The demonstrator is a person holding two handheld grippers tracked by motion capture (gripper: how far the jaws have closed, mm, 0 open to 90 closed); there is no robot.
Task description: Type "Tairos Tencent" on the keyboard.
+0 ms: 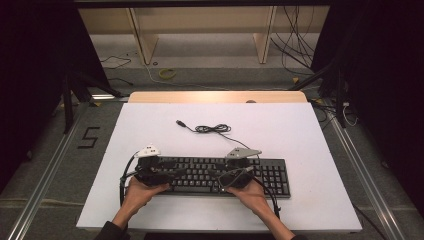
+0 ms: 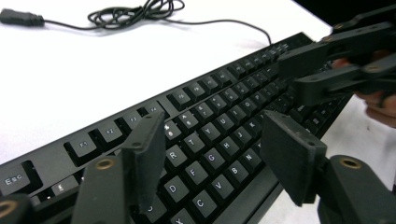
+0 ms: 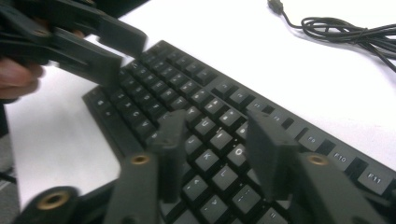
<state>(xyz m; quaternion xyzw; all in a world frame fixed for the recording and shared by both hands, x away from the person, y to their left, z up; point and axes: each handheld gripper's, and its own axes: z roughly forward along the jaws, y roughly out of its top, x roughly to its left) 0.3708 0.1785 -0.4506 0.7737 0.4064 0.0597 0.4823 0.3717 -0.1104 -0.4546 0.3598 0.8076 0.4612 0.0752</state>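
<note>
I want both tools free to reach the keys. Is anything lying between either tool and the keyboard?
Nothing visible. The left tool and the right tool both hang right over the keyboard, jaws apart with bare keys under them. The cable lies coiled on the table behind the keyboard, out of the way.

We see a white table top (image 1: pixel 150 120) with a pale wooden strip (image 1: pixel 217 97) along its far edge, standing on a grey floor (image 1: pixel 60 165). Beyond it, a light wooden shelf frame (image 1: pixel 205 30) stands against the dark surroundings, with loose cables (image 1: pixel 295 45) lying beneath it. Metal rails (image 1: pixel 45 175) flank the table, and a black "5" (image 1: pixel 88 137) marks the floor at left.
</note>
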